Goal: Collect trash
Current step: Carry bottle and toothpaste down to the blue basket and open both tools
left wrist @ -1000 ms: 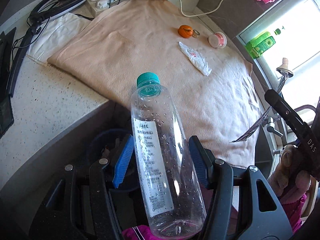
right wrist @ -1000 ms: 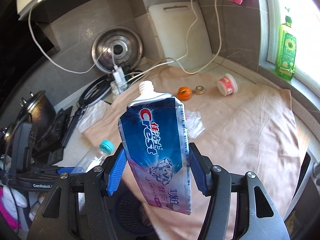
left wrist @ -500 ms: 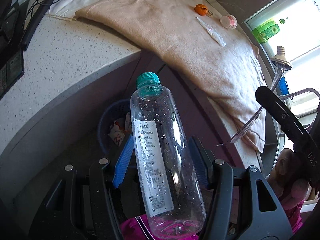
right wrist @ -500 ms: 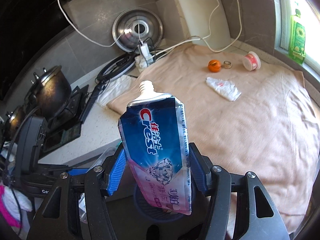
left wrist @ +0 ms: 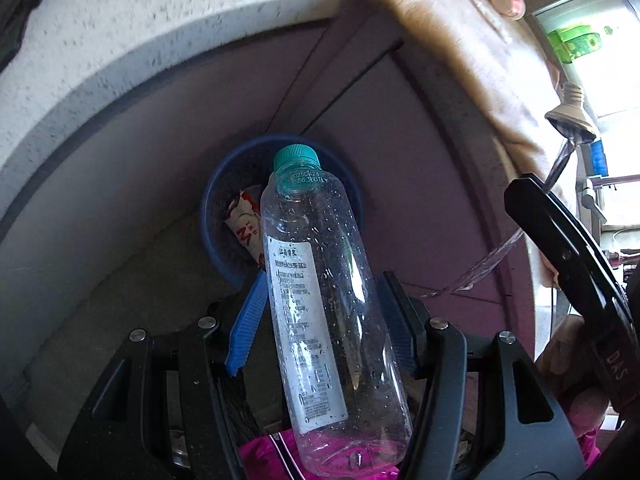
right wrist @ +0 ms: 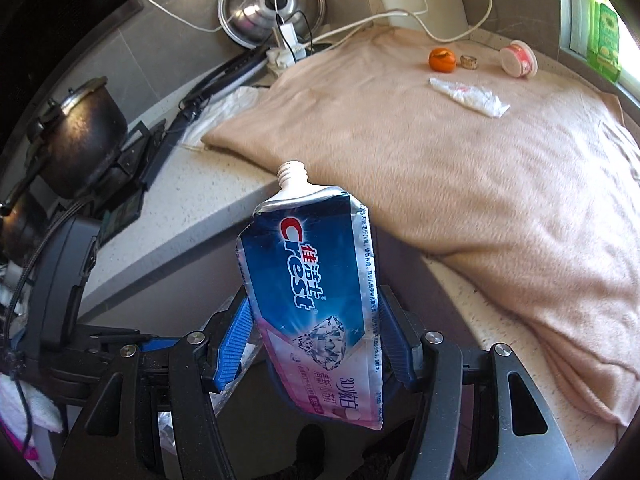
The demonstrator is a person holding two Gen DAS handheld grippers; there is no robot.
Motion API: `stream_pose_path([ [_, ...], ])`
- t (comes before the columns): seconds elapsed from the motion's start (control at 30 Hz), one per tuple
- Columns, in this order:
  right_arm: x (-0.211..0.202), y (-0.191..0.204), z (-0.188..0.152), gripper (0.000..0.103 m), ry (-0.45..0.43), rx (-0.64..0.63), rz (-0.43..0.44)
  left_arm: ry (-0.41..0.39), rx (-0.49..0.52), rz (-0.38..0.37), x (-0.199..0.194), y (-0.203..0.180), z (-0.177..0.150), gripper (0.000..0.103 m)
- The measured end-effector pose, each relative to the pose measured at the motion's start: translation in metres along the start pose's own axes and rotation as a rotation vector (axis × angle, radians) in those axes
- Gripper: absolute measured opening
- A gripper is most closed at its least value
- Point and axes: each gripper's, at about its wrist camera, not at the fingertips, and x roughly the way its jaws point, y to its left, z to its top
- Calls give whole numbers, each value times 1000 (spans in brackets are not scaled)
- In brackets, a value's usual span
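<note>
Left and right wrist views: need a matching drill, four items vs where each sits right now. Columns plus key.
Items:
1. plastic bottle
2. toothpaste tube
3. orange fruit
4. snack wrapper

Places:
A. inside the blue bin
B. clamped in the right gripper
C. on the beige towel
D. clamped in the left gripper

Pairs: 1-D, 2-B, 3-C, 4-A
</note>
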Motion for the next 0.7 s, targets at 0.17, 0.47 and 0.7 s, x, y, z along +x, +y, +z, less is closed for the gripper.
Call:
stream_pose_path([
  [0.17,24,1,-12,59,39,1,-10,31,11,28,20,5,6,59],
  [0.47,57,-2,-22,59,87,21,-26,69,53,101,51,8,17,59],
  [0.7,79,-2,-26,60,116,19,-41,69,51,134,61,11,20,59],
])
